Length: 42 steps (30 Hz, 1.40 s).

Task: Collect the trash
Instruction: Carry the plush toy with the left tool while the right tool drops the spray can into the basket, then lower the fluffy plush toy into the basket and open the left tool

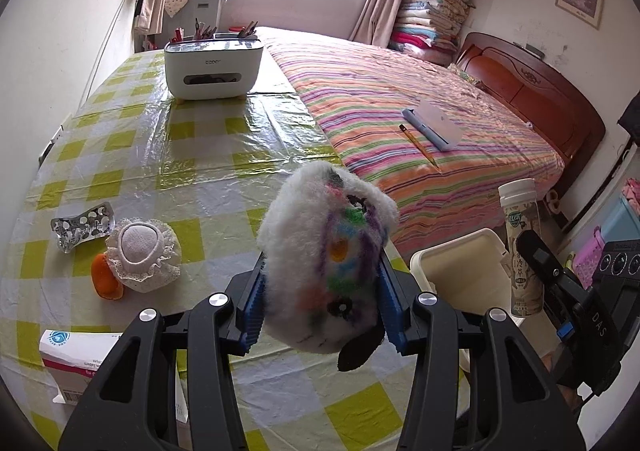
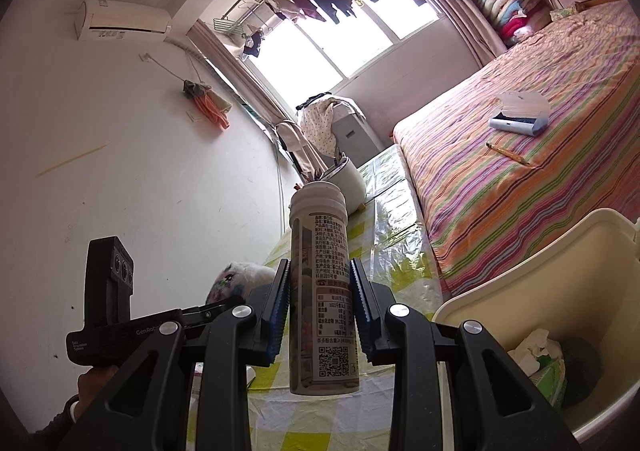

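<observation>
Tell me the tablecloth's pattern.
Yellow-green and white checks on the tablecloth, under clear plastic; left wrist view shows it best.

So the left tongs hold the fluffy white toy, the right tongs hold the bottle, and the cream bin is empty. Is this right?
Not entirely. The cream bin is not empty: the right wrist view shows crumpled tissue and green packaging inside. The left tongs do hold the fluffy white toy, and the right tongs the bottle.

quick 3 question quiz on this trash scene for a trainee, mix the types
1. True or false: the left gripper holds the fluffy white plush toy with coloured scribbles.
2. The right gripper holds: A) foil blister pack B) tall white-capped printed bottle C) pencil
3. Fill in: the cream plastic bin already holds crumpled ____.

Key: 1 true; 2 B; 3 tissue
</observation>
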Available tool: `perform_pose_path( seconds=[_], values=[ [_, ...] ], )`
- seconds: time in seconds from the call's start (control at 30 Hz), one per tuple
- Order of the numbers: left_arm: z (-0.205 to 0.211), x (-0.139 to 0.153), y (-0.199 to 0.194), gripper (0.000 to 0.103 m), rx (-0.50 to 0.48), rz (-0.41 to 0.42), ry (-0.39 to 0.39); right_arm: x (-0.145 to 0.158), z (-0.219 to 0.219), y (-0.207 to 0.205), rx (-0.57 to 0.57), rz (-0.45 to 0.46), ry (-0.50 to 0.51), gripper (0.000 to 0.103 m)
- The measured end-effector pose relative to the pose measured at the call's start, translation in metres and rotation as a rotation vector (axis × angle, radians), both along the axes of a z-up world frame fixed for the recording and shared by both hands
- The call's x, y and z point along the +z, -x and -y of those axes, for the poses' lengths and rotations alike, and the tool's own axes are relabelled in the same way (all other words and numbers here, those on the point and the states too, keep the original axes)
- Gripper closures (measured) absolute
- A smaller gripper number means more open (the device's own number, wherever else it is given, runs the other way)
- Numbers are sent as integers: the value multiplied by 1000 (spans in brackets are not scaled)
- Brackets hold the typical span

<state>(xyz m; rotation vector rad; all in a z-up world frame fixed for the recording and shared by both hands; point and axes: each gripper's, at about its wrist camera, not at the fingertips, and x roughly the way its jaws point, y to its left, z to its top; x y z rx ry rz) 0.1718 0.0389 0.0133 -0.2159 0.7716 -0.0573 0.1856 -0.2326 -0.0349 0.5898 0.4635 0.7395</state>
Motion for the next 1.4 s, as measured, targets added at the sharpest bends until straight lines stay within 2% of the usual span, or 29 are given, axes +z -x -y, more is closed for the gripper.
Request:
perform_pose_path(
  seconds=[0.5,0.73,1.03,1.4],
  values=[
    [28,-5,3,56,-66,5,-1,-10,26,-5,-116,-53,6,74],
    [36,-11,2,56,-84,-10,-10,-20,39,-9,-174,-104,37,74],
    [48,-17,6,56,-117,-27,-26,-32,56,-19,-237,-178,18,74],
    [54,-25,6,56,-135,-48,-31,-33,59,-19,-322,-185,93,73]
  ],
)
